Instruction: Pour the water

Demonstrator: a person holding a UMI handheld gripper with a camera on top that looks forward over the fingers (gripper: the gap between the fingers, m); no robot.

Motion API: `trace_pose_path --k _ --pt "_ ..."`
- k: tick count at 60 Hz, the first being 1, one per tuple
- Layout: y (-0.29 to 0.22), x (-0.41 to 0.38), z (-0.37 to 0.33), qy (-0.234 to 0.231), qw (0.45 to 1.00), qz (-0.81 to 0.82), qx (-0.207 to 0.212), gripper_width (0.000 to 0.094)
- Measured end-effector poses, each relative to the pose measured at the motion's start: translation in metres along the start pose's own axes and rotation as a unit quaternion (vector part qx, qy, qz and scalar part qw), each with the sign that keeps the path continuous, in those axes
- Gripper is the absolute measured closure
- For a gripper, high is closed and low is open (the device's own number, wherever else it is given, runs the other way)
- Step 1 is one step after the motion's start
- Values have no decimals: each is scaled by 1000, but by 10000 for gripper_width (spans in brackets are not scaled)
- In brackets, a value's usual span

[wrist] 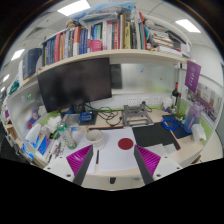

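Note:
My gripper (113, 162) is open and empty, held above a white desk (112, 172). Its magenta pads (80, 160) show at either side. A round red disc (126, 143) lies flat on the desk just ahead of the fingers, a little to the right. A white cup-like thing (93, 137) stands ahead to the left, and I cannot tell what is in it. A dark pen (97, 158) lies on the desk near the left finger. I see no clear water vessel among the clutter.
A black monitor (75, 85) stands at the back left under a shelf of books (100, 40). A black flat item (153, 135) lies ahead right, with blue things (178, 126) beyond it. Clutter (45, 135) fills the desk's left side.

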State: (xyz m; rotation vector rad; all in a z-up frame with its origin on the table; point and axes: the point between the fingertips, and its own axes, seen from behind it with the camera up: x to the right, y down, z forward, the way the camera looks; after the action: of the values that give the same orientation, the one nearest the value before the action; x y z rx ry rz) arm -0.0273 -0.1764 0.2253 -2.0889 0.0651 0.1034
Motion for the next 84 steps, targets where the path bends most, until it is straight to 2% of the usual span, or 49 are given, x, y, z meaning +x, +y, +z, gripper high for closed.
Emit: trace_pose_path --k 9,11,12,13,18,22,30,43,48,53,59,67,76,84 --pt "15 -73 20 -76 996 -28 24 75" --pt "34 -90 41 -86 995 -39 32 74" --pt "37 -99 47 -90 994 -42 35 114" --pt "41 -108 53 -93 994 -43 37 74" --pt "47 -157 84 -111 992 -30 53 75" --pt "44 -187 113 -107 991 -32 74 76" --pt "33 -225 177 -69 989 -60 115 75" --pt "32 -250 257 -31 990 -58 127 83" --pt "32 -253 275 -20 989 -64 132 164" --pt "35 -254 285 -14 989 -61 135 403" --pt "31 -251 287 -7 987 -50 149 441" --pt "29 -252 289 -10 986 -34 164 627" --pt "26 -254 293 -26 988 -14 148 636" --pt "-2 -252 276 -66 985 88 130 635"
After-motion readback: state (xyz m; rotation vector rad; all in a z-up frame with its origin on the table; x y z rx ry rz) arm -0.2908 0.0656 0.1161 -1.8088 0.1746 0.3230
